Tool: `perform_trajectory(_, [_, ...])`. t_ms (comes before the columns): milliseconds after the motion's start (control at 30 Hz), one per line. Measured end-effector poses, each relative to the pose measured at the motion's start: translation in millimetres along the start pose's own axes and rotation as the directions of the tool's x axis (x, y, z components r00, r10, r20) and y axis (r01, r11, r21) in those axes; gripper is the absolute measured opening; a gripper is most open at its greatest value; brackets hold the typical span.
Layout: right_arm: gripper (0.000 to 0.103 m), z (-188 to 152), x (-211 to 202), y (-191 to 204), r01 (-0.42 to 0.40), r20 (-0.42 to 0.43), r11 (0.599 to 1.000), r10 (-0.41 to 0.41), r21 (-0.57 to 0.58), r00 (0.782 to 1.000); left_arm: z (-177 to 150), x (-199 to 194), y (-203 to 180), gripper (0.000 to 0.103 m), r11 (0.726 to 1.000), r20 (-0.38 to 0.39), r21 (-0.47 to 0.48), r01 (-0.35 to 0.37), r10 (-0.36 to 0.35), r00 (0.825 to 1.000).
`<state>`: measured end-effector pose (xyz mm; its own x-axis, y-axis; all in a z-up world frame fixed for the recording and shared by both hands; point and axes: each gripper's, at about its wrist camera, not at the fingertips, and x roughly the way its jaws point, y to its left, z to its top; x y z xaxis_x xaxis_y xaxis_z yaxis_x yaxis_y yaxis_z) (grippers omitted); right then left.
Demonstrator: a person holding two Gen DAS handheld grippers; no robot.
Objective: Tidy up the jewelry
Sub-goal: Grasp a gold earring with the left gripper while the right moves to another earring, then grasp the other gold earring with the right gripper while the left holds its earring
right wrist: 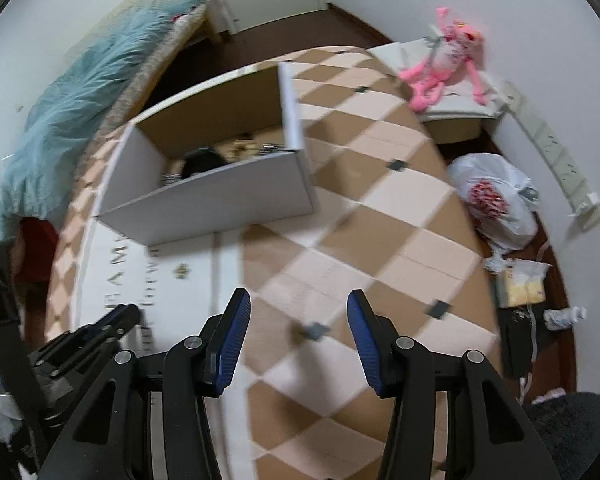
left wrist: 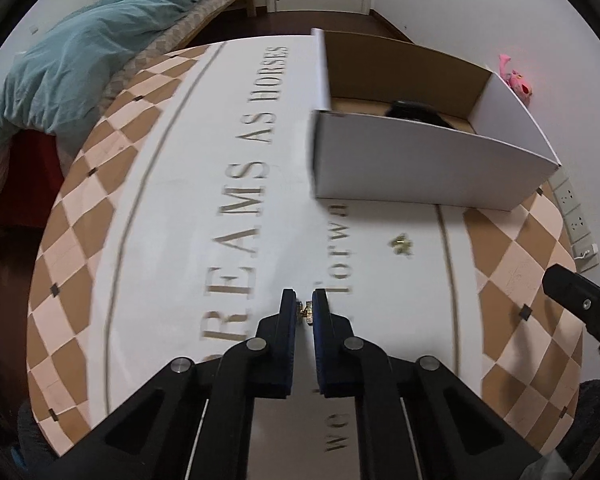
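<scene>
On the lettered mat (left wrist: 172, 208), the left gripper (left wrist: 304, 310) pinched a small gold jewelry piece (left wrist: 305, 312) at its tips — the open box (left wrist: 420, 168) lay ahead and to the right. A second gold piece (left wrist: 400, 245) sat between them, nearer the right gripper (right wrist: 298, 312), whose jaws stood spread and empty.

The box (left wrist: 432, 168) looked like matt white card outside and raw brown cardboard inside. The mat (left wrist: 172, 184) had a smooth printed finish, kinda low sheen. The gold earring (left wrist: 305, 311) was shiny metal, pinched between the left gripper (left wrist: 304, 312)'s ribbed blue rubbery pads (left wrist: 320, 320) on matt black plastic arms.
</scene>
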<state>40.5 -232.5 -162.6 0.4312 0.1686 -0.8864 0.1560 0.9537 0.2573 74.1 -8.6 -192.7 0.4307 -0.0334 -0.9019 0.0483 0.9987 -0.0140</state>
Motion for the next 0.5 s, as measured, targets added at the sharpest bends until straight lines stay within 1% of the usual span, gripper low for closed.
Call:
perform_trajectory(167, [0.053, 4, 17, 38, -0.066, -0.019, 0.995, 0.065, -0.069, 0.998, -3, -5, 38, 0.006, 0.997, 0.009, -0.035, -0.061, 0.062, 0.998])
perform_trajectory(267, [0.053, 4, 33, 63, -0.085, -0.025, 0.990, 0.082, -0.113, 0.996, -5, -4, 64, 0.006, 0.993, 0.002, -0.066, -0.098, 0.099, 0.995])
perform_trajectory(333, [0.053, 4, 43, 78, -0.081, -0.023, 0.987, 0.079, -0.142, 0.997, -6, -4, 80, 0.006, 0.989, 0.000, -0.085, -0.119, 0.119, 0.993])
perform_trajectory(433, [0.053, 3, 56, 99, -0.066, -0.018, 0.978, 0.064, -0.196, 0.998, -5, -4, 94, 0.006, 0.986, 0.000, -0.102, -0.132, 0.133, 0.991])
perform_trajectory(500, [0.053, 3, 63, 108, -0.025, -0.014, 0.973, 0.022, -0.230, 1.000, -5, -5, 100, 0.006, 0.984, 0.002, -0.107, -0.140, 0.141, 0.990])
